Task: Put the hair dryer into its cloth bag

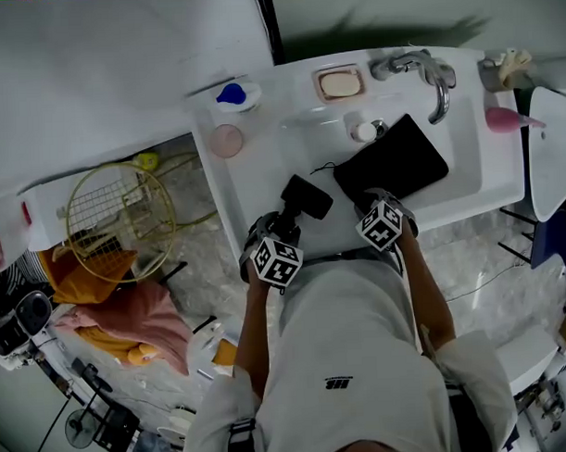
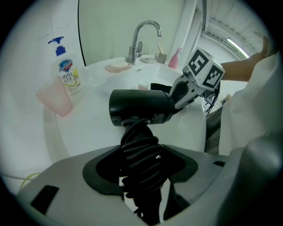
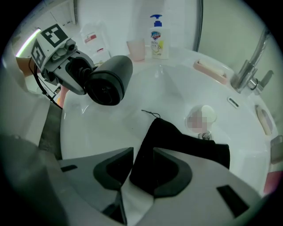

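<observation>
The black hair dryer [image 1: 306, 197] is over the near left part of the white basin [image 1: 467, 182]. Its cord is wound round the handle [image 2: 140, 152], and my left gripper [image 2: 139, 165] is shut on that wrapped handle, with the barrel [image 2: 139, 107] pointing right. The black cloth bag [image 1: 390, 161] lies flat in the basin. My right gripper [image 3: 143, 170] points down at the bag's near corner [image 3: 152, 145]. That corner sits between the jaws, which still stand apart. From above, the left gripper [image 1: 289, 226] and the right gripper [image 1: 376, 202] are side by side.
A tap [image 1: 433, 78], a soap dish [image 1: 340, 82] and a drain stopper [image 1: 364, 130] are at the back of the basin. A pink cup [image 1: 227, 140] and a soap bottle [image 1: 234, 94] stand on the left rim. A gold wire basket [image 1: 118, 220] is on the floor to the left.
</observation>
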